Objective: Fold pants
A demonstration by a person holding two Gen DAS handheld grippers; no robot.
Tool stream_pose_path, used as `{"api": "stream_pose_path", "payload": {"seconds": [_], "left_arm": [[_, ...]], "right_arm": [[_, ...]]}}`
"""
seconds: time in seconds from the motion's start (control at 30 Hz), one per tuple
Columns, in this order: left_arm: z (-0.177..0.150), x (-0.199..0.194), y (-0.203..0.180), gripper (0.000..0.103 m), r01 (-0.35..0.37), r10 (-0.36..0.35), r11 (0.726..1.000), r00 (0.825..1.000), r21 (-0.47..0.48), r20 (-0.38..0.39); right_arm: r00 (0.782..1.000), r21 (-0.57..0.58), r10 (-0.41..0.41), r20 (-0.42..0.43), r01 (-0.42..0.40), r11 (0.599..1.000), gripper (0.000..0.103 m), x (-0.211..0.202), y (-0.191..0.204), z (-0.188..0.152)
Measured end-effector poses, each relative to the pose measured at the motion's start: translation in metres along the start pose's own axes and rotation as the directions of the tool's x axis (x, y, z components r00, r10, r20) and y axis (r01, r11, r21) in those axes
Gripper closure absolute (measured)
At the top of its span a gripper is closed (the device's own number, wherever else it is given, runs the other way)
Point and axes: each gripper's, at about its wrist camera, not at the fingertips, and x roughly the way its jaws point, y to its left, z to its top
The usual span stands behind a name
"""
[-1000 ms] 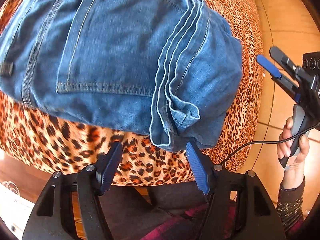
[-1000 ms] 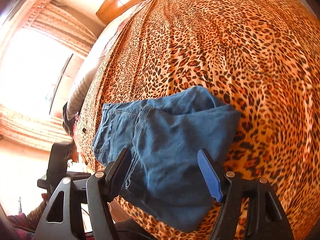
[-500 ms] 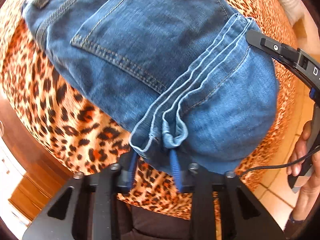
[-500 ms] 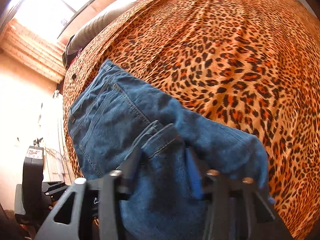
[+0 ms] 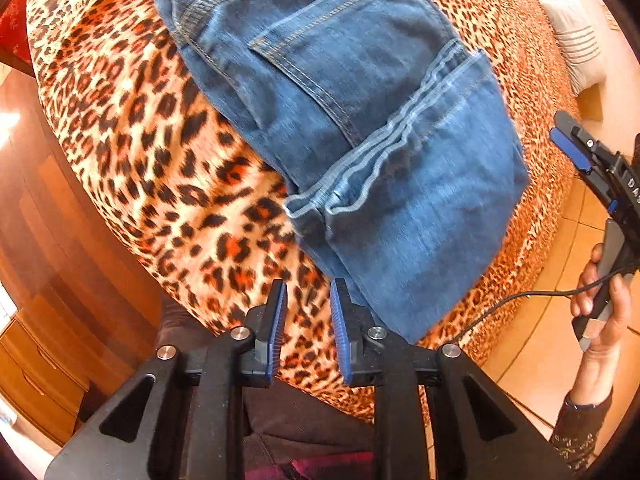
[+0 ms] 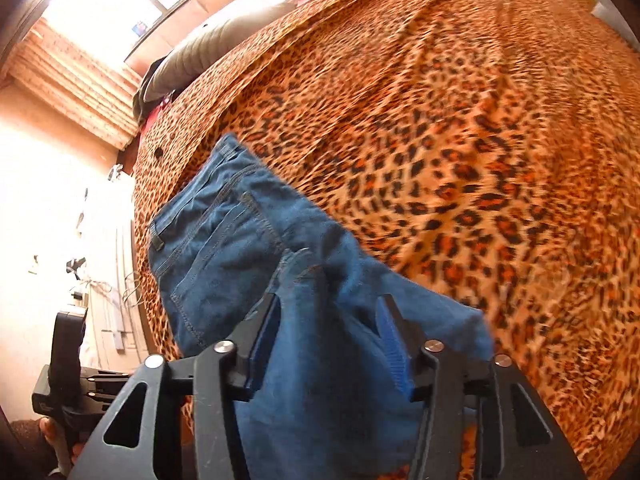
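The folded blue jeans [image 5: 360, 120] lie on the leopard-print bed cover [image 5: 160, 152], near its edge, back pocket and stacked hems facing up. My left gripper [image 5: 307, 320] is just below the hems, off the cloth, its jaws a narrow gap apart and empty. In the right wrist view the jeans [image 6: 240, 264] run under my right gripper [image 6: 326, 328], whose jaws are open with denim lying between them, not pinched. The right gripper also shows in the left wrist view [image 5: 576, 152], off the bed's right edge.
The bed cover [image 6: 460, 160] stretches wide behind the jeans. A grey pillow [image 6: 208, 56] lies at the bed's far end. Wooden furniture [image 5: 48, 280] stands left of the bed and tiled floor [image 5: 540, 340] is to the right.
Both grippers were shut on the jeans half a second ago. Now both have let go and pulled back, and the folded jeans rest on the bed.
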Motion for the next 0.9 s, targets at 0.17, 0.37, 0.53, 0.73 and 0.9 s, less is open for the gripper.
{"api": "stream_pose_path", "payload": {"seconds": [0.17,0.37,0.53,0.73,0.9], "left_arm": [[-0.024,0.031,-0.043,0.062,0.002,0.009,0.993,0.996,0.12,-0.087],[-0.032,0.064,-0.057,0.062,-0.058,0.084,0.986,0.983,0.155,-0.164],[-0.019,0.082,-0.066,0.062,-0.085,0.098,0.993,0.982,0.087,-0.162],[-0.011,0.056,-0.045,0.062,-0.031,0.038,0.998,0.989,0.052,-0.145],[0.0,0.022,-0.037,0.058,0.035,-0.034,0.999,0.998,0.008,-0.047]], "right_arm": [[0.998,0.198,-0.026,-0.051,0.035,0.979,0.037,-0.004,-0.065,-0.043],[1.0,0.28,0.007,-0.019,-0.001,0.96,0.043,0.019,-0.076,-0.068],[0.998,0.303,-0.044,0.046,0.028,0.953,0.092,0.011,-0.085,-0.059],[0.996,0.294,-0.087,-0.007,0.085,0.952,0.084,0.01,-0.092,-0.047],[0.997,0.162,0.053,0.057,-0.061,0.985,0.062,-0.001,-0.059,-0.02]]}}
